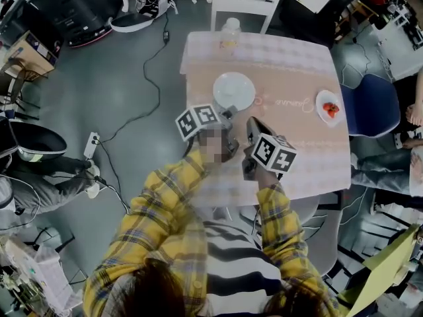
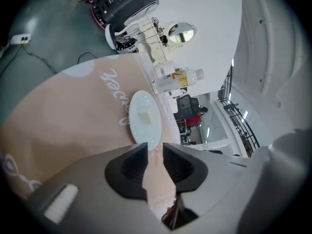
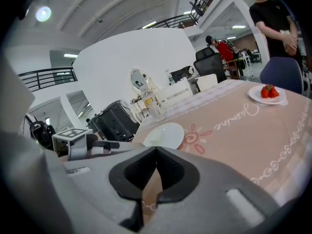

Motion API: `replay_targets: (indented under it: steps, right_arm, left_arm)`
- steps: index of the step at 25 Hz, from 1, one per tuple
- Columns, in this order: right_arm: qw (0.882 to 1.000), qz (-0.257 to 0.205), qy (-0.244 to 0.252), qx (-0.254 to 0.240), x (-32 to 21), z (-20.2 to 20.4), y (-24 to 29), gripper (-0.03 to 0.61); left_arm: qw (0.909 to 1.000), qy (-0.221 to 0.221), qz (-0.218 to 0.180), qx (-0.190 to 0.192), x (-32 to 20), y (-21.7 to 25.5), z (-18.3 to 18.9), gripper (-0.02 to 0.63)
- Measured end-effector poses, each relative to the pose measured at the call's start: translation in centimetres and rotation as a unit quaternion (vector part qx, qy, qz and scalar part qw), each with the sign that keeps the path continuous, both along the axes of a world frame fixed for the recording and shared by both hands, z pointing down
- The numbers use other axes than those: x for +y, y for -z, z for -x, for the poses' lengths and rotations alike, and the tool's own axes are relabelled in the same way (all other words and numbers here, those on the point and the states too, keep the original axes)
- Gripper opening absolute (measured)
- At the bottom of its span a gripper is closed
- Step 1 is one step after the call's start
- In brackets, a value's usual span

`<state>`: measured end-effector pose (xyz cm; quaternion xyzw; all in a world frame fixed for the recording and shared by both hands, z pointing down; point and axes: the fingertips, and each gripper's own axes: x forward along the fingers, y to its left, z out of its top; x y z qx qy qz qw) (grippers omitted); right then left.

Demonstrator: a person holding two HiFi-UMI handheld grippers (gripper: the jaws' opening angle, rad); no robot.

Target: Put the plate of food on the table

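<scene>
Plate on surface, frame centre, just beyond left gripper jaws, slightly apart, empty; right gripper jaws together.

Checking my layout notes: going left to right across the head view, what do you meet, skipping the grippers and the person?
power strip on the floor → white plate → plate of strawberries → blue chair

**Table: two plates, one bottle**

The table wears a beige cloth with script lettering. A white plate sits near the middle. A small plate of red food is by the right edge and a bottle at the far edge.
</scene>
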<state>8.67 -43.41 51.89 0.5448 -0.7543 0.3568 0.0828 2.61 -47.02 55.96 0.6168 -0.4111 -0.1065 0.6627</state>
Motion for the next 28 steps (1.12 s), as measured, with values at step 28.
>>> replay_targets:
  steps: [28]
  right_arm:
    - [0.998, -0.038, 0.052, 0.028, 8.7, 1.7, 1.4, -0.003]
  left_arm:
    - [0.8912, -0.091, -0.322, -0.306, 11.2, 6.2, -0.4, 0.001]
